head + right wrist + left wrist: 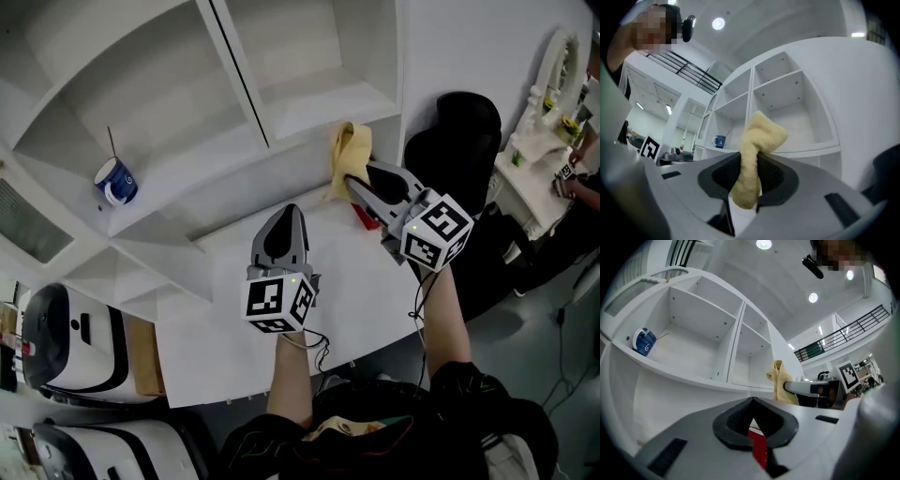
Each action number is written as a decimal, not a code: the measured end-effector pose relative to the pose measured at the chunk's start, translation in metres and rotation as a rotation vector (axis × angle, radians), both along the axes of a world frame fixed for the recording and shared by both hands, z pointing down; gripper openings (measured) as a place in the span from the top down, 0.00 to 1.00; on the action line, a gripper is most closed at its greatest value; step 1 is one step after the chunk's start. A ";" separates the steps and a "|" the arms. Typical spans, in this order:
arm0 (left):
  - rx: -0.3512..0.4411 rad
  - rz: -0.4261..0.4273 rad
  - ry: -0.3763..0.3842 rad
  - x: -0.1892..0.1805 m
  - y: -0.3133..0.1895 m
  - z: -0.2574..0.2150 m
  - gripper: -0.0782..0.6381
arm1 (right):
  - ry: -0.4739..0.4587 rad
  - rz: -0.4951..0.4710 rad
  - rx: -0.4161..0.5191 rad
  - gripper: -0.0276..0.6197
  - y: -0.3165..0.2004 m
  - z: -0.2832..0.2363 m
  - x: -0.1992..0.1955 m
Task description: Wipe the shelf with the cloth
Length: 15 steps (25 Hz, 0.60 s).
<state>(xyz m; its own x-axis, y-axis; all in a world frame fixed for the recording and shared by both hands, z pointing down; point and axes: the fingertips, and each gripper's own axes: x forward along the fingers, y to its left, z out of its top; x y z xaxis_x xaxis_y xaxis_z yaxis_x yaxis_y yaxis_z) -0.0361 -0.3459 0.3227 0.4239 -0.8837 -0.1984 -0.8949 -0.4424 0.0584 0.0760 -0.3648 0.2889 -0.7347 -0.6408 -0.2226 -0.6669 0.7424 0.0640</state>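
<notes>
Shelving (169, 103) in white board is filling the upper field of the head view, with a blue mug (116, 182) sitting alone in its far-left compartment, well apart from both tools. Moving right, the left gripper (292, 210) is hovering over the white counter (216, 319) below the shelf ledge. In the left gripper view its jaws are lying tip to tip with nothing between them, and it is touching neither the shelving nor the cloth. Further right, the yellow cloth (350, 150) is sitting at the front edge of the ledge beneath the right-hand compartment, directly ahead of the right gripper (352, 185), whose jaws are clamping it about midway along its length. In the right gripper view the cloth is standing nearly upright between the jaws. Its long axis is running from a lower end hanging below the jaw tips to a folded upper end rising above them and leaning slightly rightward, toward the open compartments. In the head view the same axis is pointing from the jaw tips toward the ledge; whether the fabric is pressing on the board cannot be told. At far right a black chair (464, 122) is standing beside the shelving.
</notes>
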 end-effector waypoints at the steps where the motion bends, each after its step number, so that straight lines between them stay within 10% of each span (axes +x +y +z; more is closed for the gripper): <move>1: -0.003 -0.002 -0.009 0.004 0.003 0.005 0.89 | -0.041 0.009 -0.014 0.79 0.005 0.003 0.007; 6: -0.102 0.033 -0.015 0.030 0.012 0.047 0.89 | -0.124 0.114 -0.110 0.79 0.030 0.046 0.045; 15: -0.084 0.036 -0.064 0.090 0.035 0.081 0.89 | 0.036 0.426 -0.170 0.79 0.062 0.112 0.115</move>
<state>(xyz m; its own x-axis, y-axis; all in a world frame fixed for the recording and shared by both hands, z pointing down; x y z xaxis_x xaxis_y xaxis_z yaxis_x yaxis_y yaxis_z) 0.0536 -0.3105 0.4040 0.4649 -0.8802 -0.0957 -0.8818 -0.4700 0.0396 0.1910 -0.3029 0.4007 -0.4028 -0.9128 -0.0670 -0.9147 0.4041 -0.0060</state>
